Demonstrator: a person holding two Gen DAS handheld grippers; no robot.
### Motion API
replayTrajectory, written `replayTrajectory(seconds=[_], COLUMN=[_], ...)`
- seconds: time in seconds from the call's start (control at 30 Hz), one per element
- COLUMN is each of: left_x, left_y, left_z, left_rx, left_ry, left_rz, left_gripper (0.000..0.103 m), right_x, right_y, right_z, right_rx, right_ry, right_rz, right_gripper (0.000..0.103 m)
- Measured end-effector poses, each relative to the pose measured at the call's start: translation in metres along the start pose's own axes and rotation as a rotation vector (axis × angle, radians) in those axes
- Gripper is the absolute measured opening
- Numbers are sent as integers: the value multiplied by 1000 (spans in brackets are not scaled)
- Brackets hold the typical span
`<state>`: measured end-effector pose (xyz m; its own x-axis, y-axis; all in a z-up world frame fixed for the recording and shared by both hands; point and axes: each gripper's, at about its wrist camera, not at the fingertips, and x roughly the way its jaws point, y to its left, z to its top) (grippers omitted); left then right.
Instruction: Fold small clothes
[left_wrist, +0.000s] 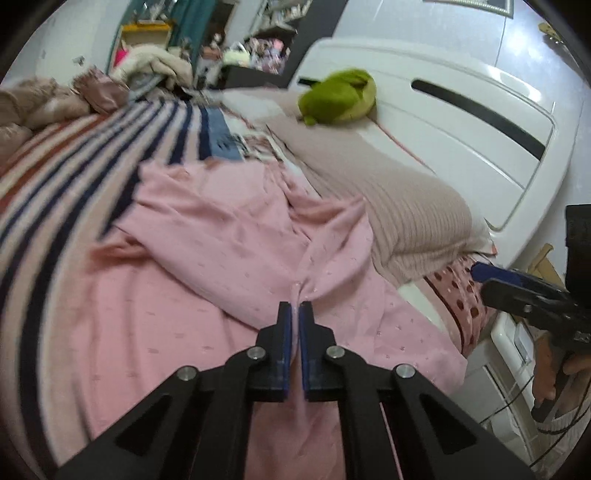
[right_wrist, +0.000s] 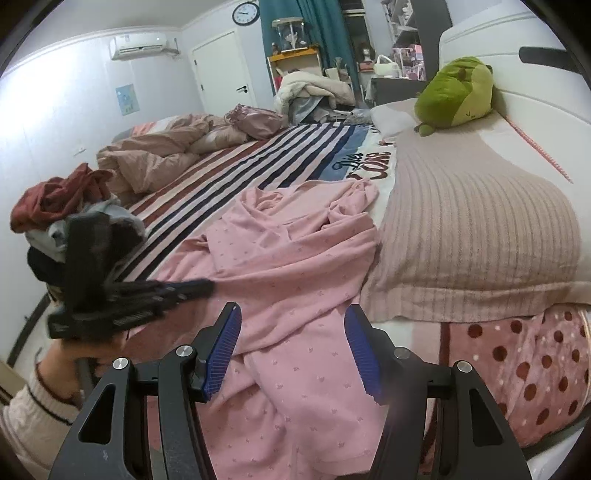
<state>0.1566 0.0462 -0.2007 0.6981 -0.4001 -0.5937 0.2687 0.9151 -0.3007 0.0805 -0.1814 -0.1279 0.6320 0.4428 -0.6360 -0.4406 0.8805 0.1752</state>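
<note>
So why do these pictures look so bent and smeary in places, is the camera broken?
No, both views use fisheye lenses, hence the dark round corners and bowed lines. In the left wrist view the striped blanket is smeared with motion blur, while the left gripper, shut on the pink garment, stays fairly crisp. In the right wrist view only the left gripper blurs; the bed looks sharp under soft, even light.

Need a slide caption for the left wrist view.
Left tongs shut on pink garment spread across the striped bedspread.
</note>
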Motion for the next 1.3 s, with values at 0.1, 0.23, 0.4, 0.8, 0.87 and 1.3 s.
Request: replayTrajectory(seconds=[0.1, 0.23, 0.4, 0.8, 0.87, 1.3], left_x=[-18, -17, -23, -37, -31, -11], left_y=[12, 32, 50, 51, 51, 56], left_z=[-6, -20, -29, 6, 7, 4], left_rx=[1, -26, -72, -56, -46, -55], left_ry=[-17, 39, 55, -32, -23, 20], left_rz=[52, 92, 28, -30, -16, -3], left_gripper=[2, 2, 31, 64, 66, 70], right_x=[3, 14, 42, 130, 138, 152], right_y=[3, 5, 0, -11, -8, -19], right_z=[4, 5, 9, 20, 17, 35], right_rx=[-1, 1, -23, -396, -430, -289], right_ry=[6, 34, 75, 249, 262, 206], right_rz=[5, -10, -52, -187, -189, -111], right_gripper=[54, 54, 54, 43, 43, 46])
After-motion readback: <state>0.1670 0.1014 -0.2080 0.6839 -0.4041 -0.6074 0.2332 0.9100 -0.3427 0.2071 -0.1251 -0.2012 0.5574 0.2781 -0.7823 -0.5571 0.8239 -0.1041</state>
